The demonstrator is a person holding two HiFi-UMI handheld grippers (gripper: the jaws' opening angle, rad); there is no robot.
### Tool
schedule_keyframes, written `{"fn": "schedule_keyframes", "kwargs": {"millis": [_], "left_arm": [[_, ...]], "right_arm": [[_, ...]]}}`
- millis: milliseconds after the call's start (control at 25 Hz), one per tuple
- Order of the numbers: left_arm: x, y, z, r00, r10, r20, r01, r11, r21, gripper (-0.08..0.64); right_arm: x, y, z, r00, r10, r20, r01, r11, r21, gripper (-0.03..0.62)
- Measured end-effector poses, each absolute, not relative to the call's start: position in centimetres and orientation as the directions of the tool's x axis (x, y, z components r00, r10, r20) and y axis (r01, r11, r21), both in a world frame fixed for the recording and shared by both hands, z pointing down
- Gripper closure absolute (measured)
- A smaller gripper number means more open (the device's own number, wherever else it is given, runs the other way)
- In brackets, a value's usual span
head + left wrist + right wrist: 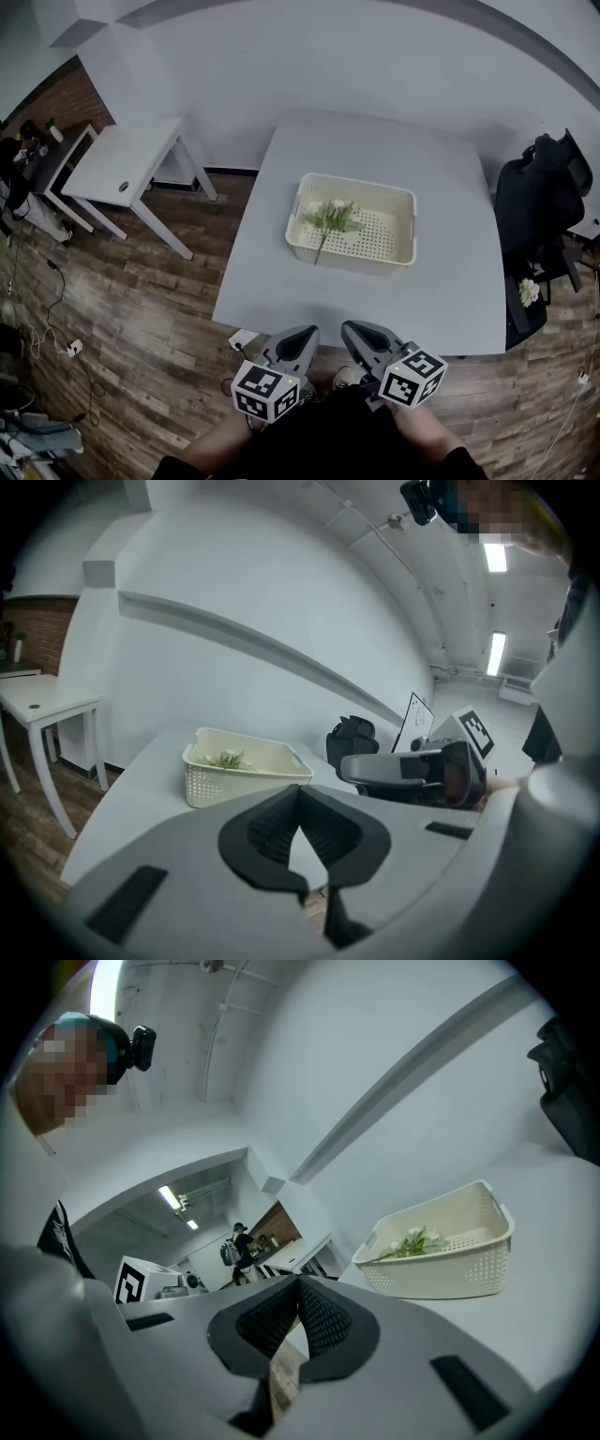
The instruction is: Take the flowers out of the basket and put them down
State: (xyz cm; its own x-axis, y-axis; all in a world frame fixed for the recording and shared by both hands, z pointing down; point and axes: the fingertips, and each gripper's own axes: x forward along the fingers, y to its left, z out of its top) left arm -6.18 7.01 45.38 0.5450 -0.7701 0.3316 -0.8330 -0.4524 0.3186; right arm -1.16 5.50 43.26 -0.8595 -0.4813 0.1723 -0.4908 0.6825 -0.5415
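Note:
A cream perforated basket [386, 200] stands on the white table [309, 291], with a small bunch of white flowers [330, 217] on green stems lying in its left half. The basket [211, 775] and the flowers [225, 758] appear ahead in the left gripper view, and the basket [469, 1251] with the flowers [412, 1241] also shows in the right gripper view. My left gripper [298, 340] and right gripper [359, 335] hover side by side just off the table's near edge, well short of the basket. Both are shut with nothing in them.
A smaller white side table [127, 159] stands at the left on the wooden floor. A black office chair [539, 202] sits at the table's right edge, with another white flower [529, 292] on a seat below it. Cables lie on the floor at left.

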Motion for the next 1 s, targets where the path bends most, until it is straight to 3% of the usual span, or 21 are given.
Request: {"fn": "schedule_keyframes", "kwargs": {"millis": [1000], "left_arm": [[-0.7,3.1,44.9,0.424,-0.826,0.373,-0.902,-0.347,0.257,0.554]], "right_arm": [[4.3,0.8,42.8,-0.919,-0.377,0.118,-0.375,0.739,-0.560,0.571]]}}
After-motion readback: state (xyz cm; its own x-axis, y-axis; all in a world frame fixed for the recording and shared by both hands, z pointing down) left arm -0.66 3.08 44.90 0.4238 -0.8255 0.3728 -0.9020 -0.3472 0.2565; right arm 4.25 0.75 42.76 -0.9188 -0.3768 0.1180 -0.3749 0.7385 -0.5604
